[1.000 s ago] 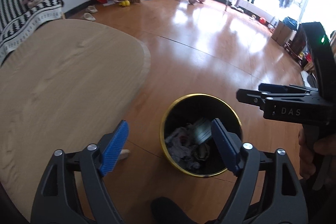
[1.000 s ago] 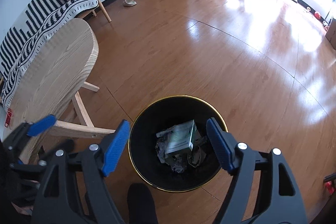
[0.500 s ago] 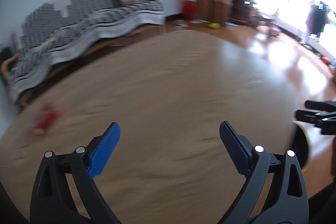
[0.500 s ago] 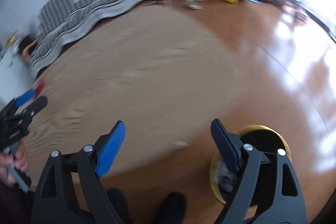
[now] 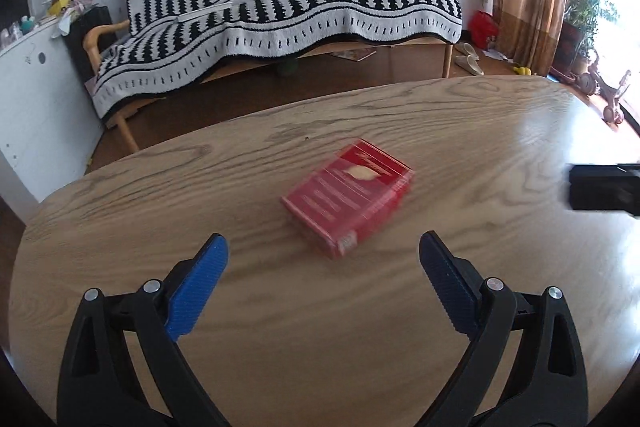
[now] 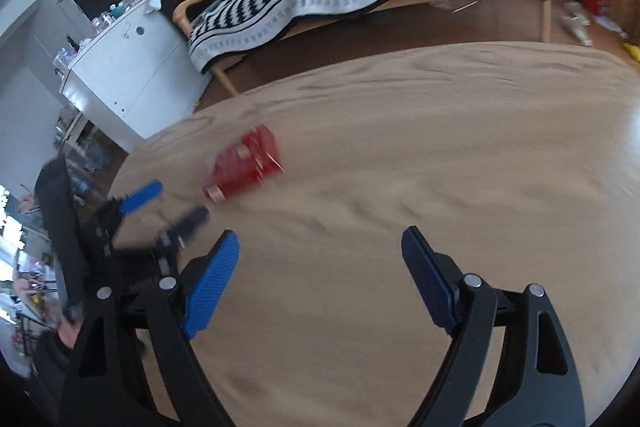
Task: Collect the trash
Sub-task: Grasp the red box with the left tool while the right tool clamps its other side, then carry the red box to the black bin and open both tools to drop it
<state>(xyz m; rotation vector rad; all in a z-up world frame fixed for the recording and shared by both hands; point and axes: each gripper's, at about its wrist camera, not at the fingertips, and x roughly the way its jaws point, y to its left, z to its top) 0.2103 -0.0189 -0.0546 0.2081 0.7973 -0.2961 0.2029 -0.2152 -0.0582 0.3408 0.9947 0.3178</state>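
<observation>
**Both grippers spread wide over the table, red box lying free**

Fingers of the left gripper (image 5: 322, 279) stand wide apart with nothing between them, blue pads at 7 and 5 o'clock in the left wrist view; a red box (image 5: 347, 194) lies flat on the wooden table (image 5: 480, 131) just beyond them toward 12 o'clock, touched by neither finger; its print is smeared by motion and unreadable; at 3 o'clock a dark piece of the right gripper (image 5: 604, 187) is cut off by the frame edge; a striped sofa (image 5: 288, 3) fills the far wall.

Right wrist view, heavily blurred: the right gripper (image 6: 320, 267) also gapes wide and holds nothing; the red box (image 6: 244, 166) sits at 10 o'clock, well apart from its fingers; the left gripper (image 6: 160, 207) shows at 9 o'clock, near the box, its outline too smeared to read closely; the table (image 6: 460, 147) grain is washed out.
</observation>
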